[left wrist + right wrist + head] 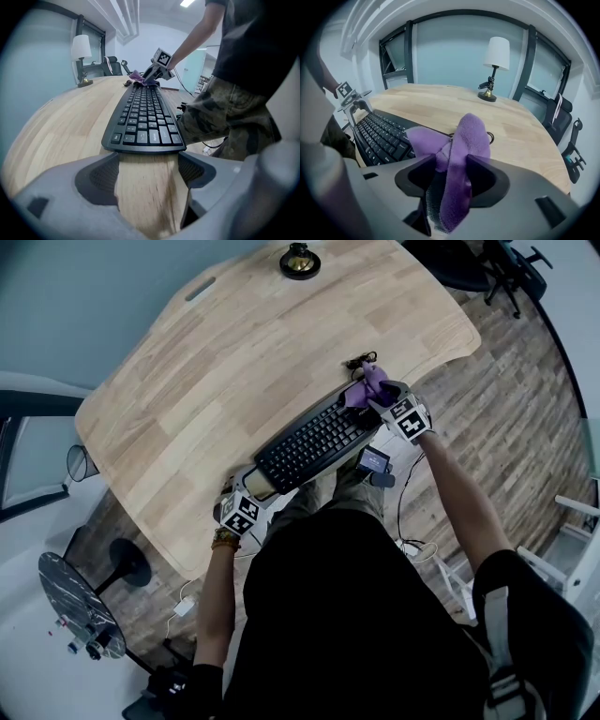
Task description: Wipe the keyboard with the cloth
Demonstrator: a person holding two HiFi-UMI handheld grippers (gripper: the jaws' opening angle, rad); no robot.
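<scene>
A black keyboard (pixel 314 442) (pixel 145 122) (pixel 379 136) lies slantwise near the front edge of the wooden desk (pixel 234 352). My right gripper (pixel 377 399) (pixel 451 161) is at the keyboard's right end, and the left gripper view shows it there too (pixel 157 72). A purple cloth (pixel 367 385) (pixel 464 150) (pixel 137 76) stands bunched between its jaws, which stand apart and do not pinch it. My left gripper (pixel 246 498) (pixel 147 159) is open at the keyboard's left end, with only bare desk between its fingers. The keyboard's end sits just ahead of the fingertips.
A table lamp (pixel 300 261) (pixel 494 65) (pixel 82 56) stands at the desk's far edge. A dark cable (pixel 361 362) lies just beyond the cloth. An office chair (pixel 506 268) is past the desk's right corner, and a round side table (pixel 75 601) is on the floor at the left.
</scene>
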